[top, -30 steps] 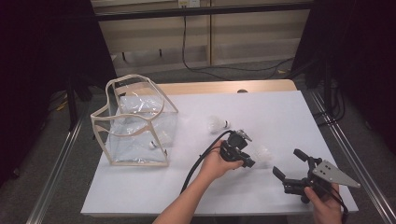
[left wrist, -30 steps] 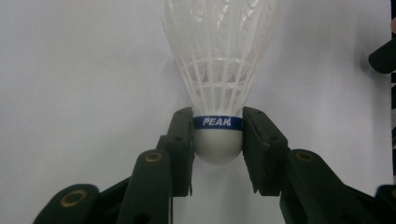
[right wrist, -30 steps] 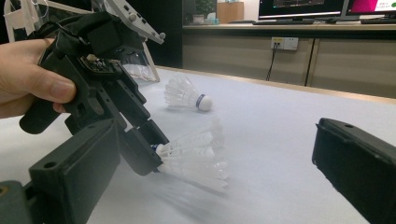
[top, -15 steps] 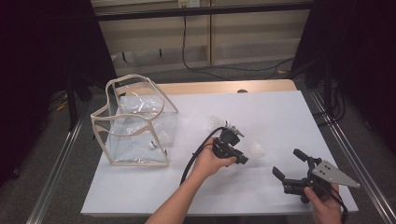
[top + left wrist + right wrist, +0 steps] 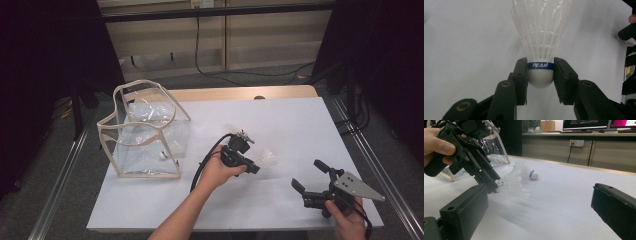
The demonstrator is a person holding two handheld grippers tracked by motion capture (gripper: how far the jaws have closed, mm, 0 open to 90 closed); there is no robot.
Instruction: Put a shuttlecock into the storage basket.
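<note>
My left gripper [image 5: 252, 167] is shut on the round cork of a white feather shuttlecock [image 5: 268, 159], just above the white table near its middle. In the left gripper view the pads [image 5: 522, 72] press on both sides of the cork at its blue PEAK band, and the shuttlecock [image 5: 541, 32] points its feathers away. The right gripper view shows that shuttlecock [image 5: 511, 182] held with its feathers toward the camera. A second shuttlecock [image 5: 530, 173] lies on the table behind it. My right gripper [image 5: 307, 175] stands open and empty at the front right.
A clear plastic bag with beige trim [image 5: 107, 125] stands open at the table's left, with a small white shuttlecock [image 5: 162, 155] inside. The white table [image 5: 300, 120] ends close in front of my right hand. A black cable [image 5: 202, 165] trails from the left gripper.
My left hand has carried the shuttlecock to the left, toward the bag, and slightly up. The right gripper has stayed where it was.
</note>
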